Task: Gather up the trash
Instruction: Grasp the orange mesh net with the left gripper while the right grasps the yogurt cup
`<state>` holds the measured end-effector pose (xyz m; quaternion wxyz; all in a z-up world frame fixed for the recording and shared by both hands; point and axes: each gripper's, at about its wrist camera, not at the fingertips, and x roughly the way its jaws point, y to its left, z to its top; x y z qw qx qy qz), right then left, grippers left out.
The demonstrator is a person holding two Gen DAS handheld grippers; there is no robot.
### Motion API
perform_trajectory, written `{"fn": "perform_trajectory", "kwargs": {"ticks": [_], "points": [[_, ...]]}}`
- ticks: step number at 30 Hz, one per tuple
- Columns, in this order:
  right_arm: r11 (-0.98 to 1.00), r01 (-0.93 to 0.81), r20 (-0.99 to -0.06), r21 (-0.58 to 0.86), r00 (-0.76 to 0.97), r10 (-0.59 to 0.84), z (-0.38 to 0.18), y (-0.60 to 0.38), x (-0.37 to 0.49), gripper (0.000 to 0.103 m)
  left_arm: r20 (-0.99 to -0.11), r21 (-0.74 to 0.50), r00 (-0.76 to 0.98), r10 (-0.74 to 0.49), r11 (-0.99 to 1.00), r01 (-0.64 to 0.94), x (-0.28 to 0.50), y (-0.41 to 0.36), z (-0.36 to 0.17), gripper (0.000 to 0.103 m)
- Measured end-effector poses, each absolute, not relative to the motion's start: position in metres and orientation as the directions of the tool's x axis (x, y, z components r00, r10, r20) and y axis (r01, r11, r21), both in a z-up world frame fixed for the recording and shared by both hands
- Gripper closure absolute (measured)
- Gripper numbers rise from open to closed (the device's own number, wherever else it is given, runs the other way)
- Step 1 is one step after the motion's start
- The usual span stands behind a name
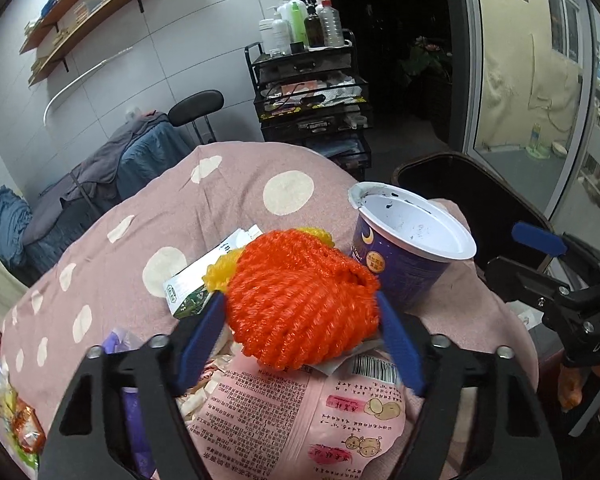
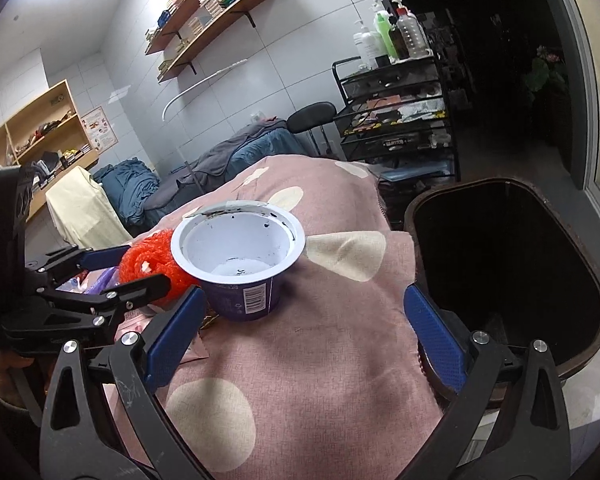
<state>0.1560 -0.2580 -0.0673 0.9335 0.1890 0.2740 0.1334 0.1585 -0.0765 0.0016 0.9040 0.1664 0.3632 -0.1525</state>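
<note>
1. The orange net (image 1: 304, 300) lay on a pink wrapper (image 1: 300, 412) amid the litter on the table, just beside the purple cup (image 1: 408, 248).
2. The left gripper (image 1: 300, 316) bracketed the net, 1 blue pad at each side. The pads seemed to touch it, but whether they pressed could not be told.
3. The right gripper (image 2: 300, 320) stood wide open and empty, near the cup (image 2: 240, 256) but not around it.
4. Judged from this, the step in hand was the pickup of the net. The next move called for a firm squeeze on the springy mesh, a lift, and a carry over the cup to the bin (image 2: 508, 264).
5. The bin stood open and dark at the table's right edge, well placed for a drop.
6. A carton (image 1: 196, 280) and more wrappers lay left of the net.
7. The cloth (image 2: 320, 360) was pink with pale dots and looked soft, so the cup could tip if nudged.
8. Beyond were wall shelves (image 2: 212, 12), a cart with bottles (image 1: 308, 92), a chair and heaped bedding.
</note>
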Motion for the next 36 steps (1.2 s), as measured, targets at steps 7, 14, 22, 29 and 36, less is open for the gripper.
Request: {"fn": "perform_trajectory", "kwargs": {"ticks": [7, 14, 22, 29, 36], "points": [[0.861, -0.23, -0.473, 0.453, 0.757, 0.451, -0.069, -0.24, 0.18, 0.005, -0.685, 0.097, 0.699, -0.205, 0.925, 0.367, 0.157, -0.062, 0.007, 0.078], [0.873, -0.266, -0.521, 0.41, 0.717, 0.463, -0.065, -0.216, 0.208, 0.005, -0.635, 0.011, 0.732, -0.247, 0.944, 0.329, 0.147, -0.043, 0.018, 0.082], [0.87, -0.279, -0.537, 0.406, 0.698, 0.474, -0.068, -0.203, 0.232, 0.022, -0.582, -0.072, 0.768, -0.266, 0.958, 0.277, 0.132, -0.017, 0.027, 0.082], [0.857, -0.28, -0.498, 0.432, 0.718, 0.486, -0.068, -0.205, 0.227, 0.032, -0.546, -0.116, 0.794, -0.267, 0.963, 0.244, 0.115, -0.007, 0.031, 0.082], [0.876, -0.284, -0.428, 0.391, 0.786, 0.446, -0.046, -0.216, 0.196, 0.032, -0.507, -0.143, 0.803, -0.315, 0.949, 0.283, 0.102, -0.016, 0.035, 0.082]]}}
